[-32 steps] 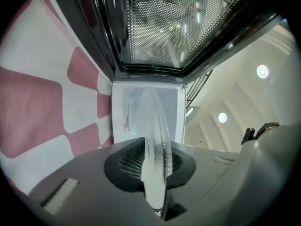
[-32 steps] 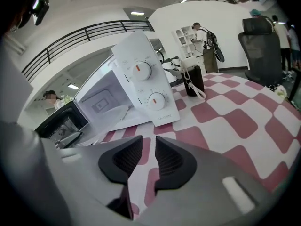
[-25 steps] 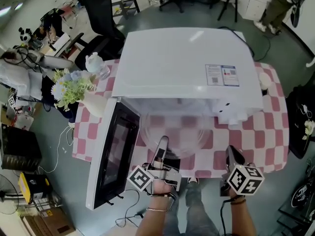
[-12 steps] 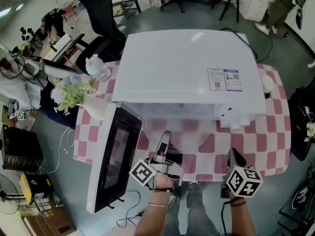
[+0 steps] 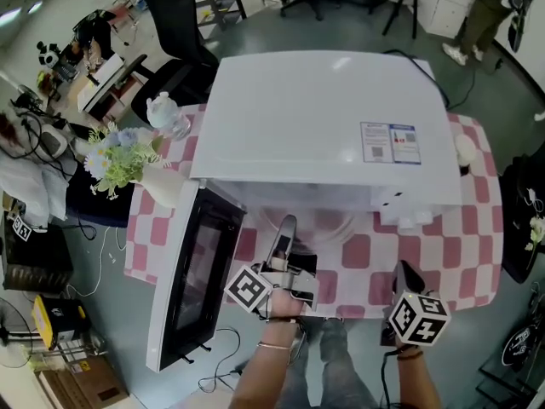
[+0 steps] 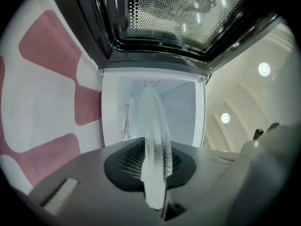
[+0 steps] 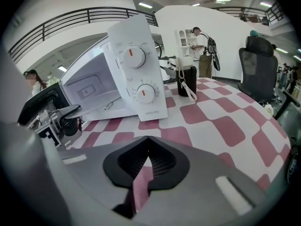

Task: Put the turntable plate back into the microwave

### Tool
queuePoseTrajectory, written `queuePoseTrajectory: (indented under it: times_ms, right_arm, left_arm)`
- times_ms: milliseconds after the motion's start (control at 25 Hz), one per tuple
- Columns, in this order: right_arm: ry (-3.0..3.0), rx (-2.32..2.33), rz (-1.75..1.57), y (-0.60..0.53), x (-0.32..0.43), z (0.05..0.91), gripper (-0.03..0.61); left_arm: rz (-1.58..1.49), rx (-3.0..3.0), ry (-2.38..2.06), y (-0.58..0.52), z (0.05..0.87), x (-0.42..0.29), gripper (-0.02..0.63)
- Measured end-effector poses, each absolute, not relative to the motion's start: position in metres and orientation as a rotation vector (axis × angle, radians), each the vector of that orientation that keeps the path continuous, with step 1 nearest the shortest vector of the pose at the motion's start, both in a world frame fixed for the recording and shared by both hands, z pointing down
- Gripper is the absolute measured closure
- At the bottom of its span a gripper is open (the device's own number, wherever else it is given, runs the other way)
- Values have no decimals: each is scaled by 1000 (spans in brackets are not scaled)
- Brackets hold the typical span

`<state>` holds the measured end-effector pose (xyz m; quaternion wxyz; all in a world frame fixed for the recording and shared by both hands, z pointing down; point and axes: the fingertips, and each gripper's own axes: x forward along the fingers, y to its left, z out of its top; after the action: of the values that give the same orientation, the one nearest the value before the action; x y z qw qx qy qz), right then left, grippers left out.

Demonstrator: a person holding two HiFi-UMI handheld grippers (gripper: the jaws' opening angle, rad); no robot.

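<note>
Glass turntable plate (image 6: pixel 153 135), round, clear, sits clamped in left gripper (image 5: pixel 286 228); right gripper (image 7: pixel 147 158) closed empty

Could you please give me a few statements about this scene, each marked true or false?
1. The left tongs grip the plate by its edge. True.
2. The microwave has its door closed. False: the door stands open, swung to the left in the head view.
3. The right tongs hold a cup. False: they are shut and empty, above the table.
4. In the head view, flowers stand to the left of the microwave. True.
</note>
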<state>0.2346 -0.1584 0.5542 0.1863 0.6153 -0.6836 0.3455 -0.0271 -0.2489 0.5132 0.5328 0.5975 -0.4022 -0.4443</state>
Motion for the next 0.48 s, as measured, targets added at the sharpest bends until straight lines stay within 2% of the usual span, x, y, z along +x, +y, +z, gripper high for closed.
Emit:
queuePoseTrajectory:
  times_ms: [480]
  right_arm:
    - [-1926, 1705, 984, -169, 234, 557, 569]
  left_arm:
    - [-1066, 1422, -982, -269, 513, -27, 578]
